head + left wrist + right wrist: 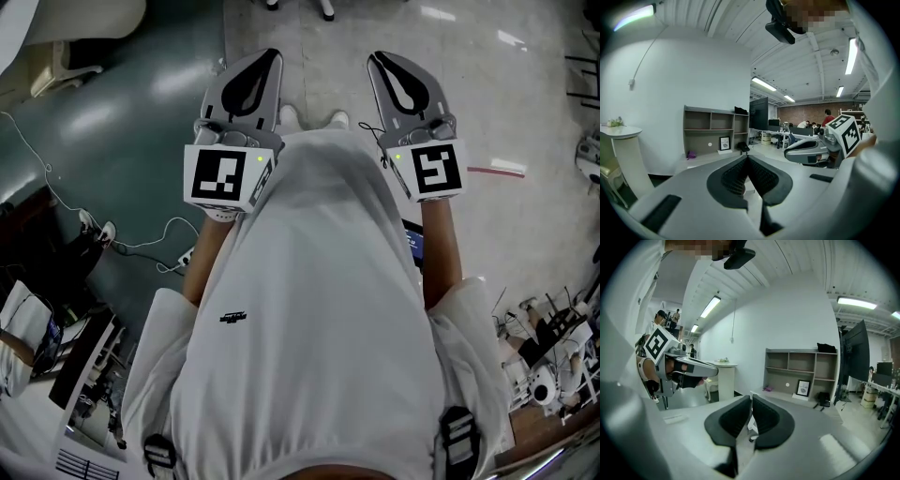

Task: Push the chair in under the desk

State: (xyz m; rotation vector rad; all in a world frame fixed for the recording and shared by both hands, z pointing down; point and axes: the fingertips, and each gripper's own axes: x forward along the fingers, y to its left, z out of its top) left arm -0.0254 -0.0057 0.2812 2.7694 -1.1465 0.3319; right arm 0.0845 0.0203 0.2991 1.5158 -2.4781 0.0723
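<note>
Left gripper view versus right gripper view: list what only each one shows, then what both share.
Only the left gripper view shows the right gripper from outside, a brick wall and a person in red. Only the right gripper view shows the left gripper from outside. Both share the grey shelf unit, its framed picture, the white round table, and shut, empty fingers.

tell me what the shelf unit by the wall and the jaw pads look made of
Shelf unit: looks like grey-brown laminated board, matte, with flat square-edged panels; could be painted wood. Jaw pads: likely black rubber, matte, with a fine ribbed texture.
</note>
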